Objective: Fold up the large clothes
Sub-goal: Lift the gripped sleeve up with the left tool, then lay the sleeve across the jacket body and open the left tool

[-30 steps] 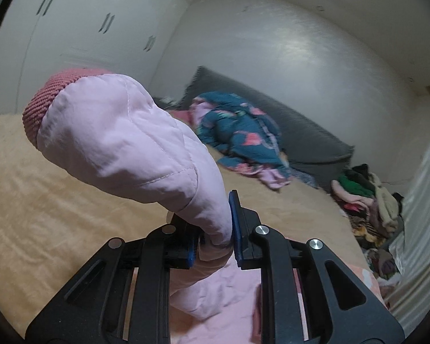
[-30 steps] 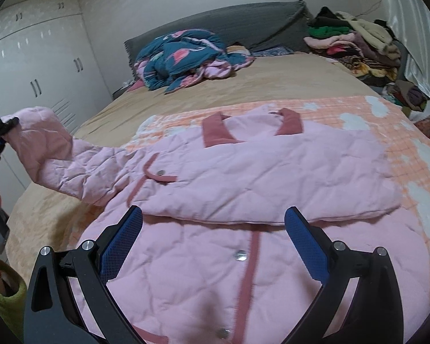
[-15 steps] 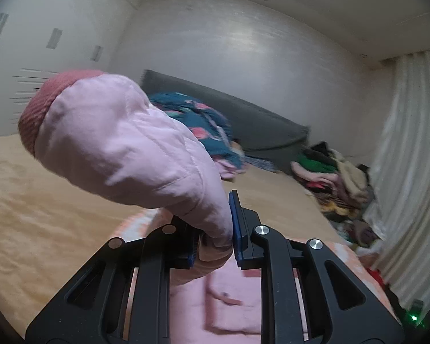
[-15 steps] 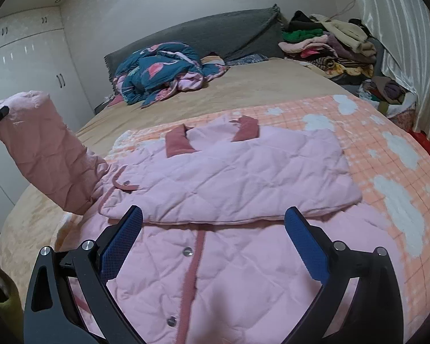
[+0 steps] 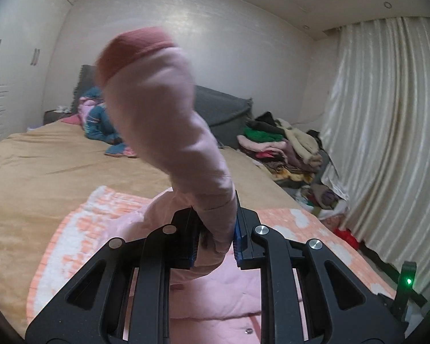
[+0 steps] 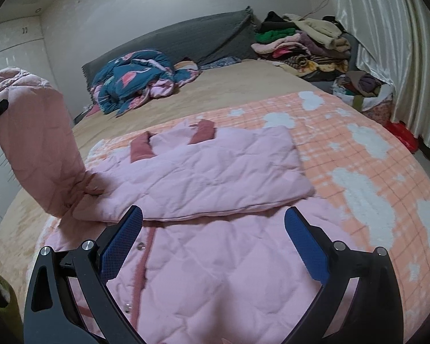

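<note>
A pink quilted jacket [image 6: 220, 261] lies front up on an orange and white checked blanket [image 6: 358, 154] on the bed. Its right sleeve [image 6: 209, 172] is folded flat across the chest. My left gripper [image 5: 215, 238] is shut on the other sleeve [image 5: 163, 120] and holds it raised above the jacket's left side, the dark pink cuff [image 5: 134, 48] pointing up. The raised sleeve also shows at the left of the right wrist view [image 6: 34, 143]. My right gripper [image 6: 212, 243] is open and empty, hovering over the jacket's lower front.
A blue patterned quilt [image 6: 134, 77] lies bunched near the grey headboard [image 6: 186, 37]. A pile of clothes [image 6: 304, 43] sits at the far right corner. A curtain [image 5: 387, 143] hangs along the right side. White wardrobes [image 5: 11, 66] stand on the left.
My left gripper has lifted the sleeve up and swung it to the right, toward the jacket body. The right gripper has stayed open and shifted slightly over the jacket.
</note>
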